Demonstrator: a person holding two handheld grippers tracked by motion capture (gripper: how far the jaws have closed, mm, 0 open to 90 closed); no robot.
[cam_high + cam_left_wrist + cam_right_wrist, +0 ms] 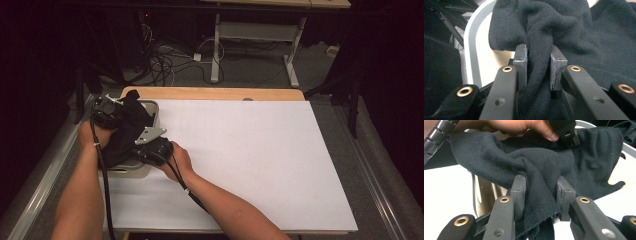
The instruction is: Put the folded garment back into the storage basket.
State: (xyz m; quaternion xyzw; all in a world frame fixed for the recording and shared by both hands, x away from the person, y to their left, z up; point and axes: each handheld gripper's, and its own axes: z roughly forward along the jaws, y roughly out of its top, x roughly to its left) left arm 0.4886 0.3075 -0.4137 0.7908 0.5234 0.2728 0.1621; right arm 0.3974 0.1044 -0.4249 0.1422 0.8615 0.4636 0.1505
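Black fleece cloth [125,132]: bunched over cream tray [152,106], desk's left edge, stretched between both grippers.
Left gripper [538,65]: jaws pinching a fold.
Right gripper [541,195]: jaws pinching the near fold.

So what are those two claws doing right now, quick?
Left claw: closed on a fold of the black fleece cloth.
Right claw: closed on another fold of the same cloth.

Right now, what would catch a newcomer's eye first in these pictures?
A black cloth bunched over a pale tray at the left edge of the white table. The left gripper and the right gripper each pinch a fold of it, one hand on either side.
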